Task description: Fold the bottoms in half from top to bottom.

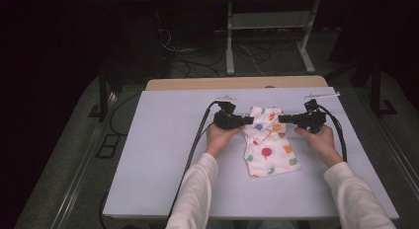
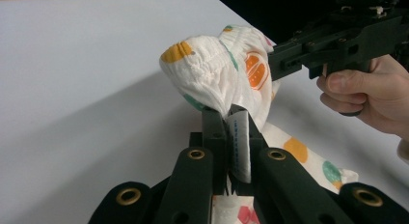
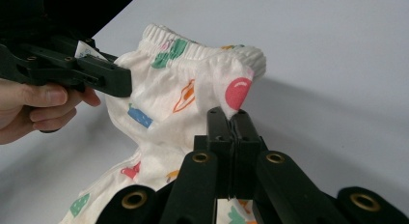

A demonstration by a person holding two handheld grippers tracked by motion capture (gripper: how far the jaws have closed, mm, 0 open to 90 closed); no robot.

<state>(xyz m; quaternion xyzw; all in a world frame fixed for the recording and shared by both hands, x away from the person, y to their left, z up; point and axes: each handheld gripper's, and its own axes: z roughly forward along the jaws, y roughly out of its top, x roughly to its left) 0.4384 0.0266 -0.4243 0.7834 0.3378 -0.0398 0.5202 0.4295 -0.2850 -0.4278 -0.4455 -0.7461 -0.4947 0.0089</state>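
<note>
While pinched between both tongs, patterned garment (image 1: 267,140) — waistband lifted

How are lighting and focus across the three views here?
High view: table evenly lit, surroundings dark, printed garment small but sharp. Left gripper view: garment crisp, soft shadow under it, left gripper slightly soft up close. Right gripper view: garment in focus, right gripper and near hand a little blurred.

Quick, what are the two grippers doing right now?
Left gripper: closed, holding the waistband of the pants.
Right gripper: closed, holding the waistband's other side.
</note>
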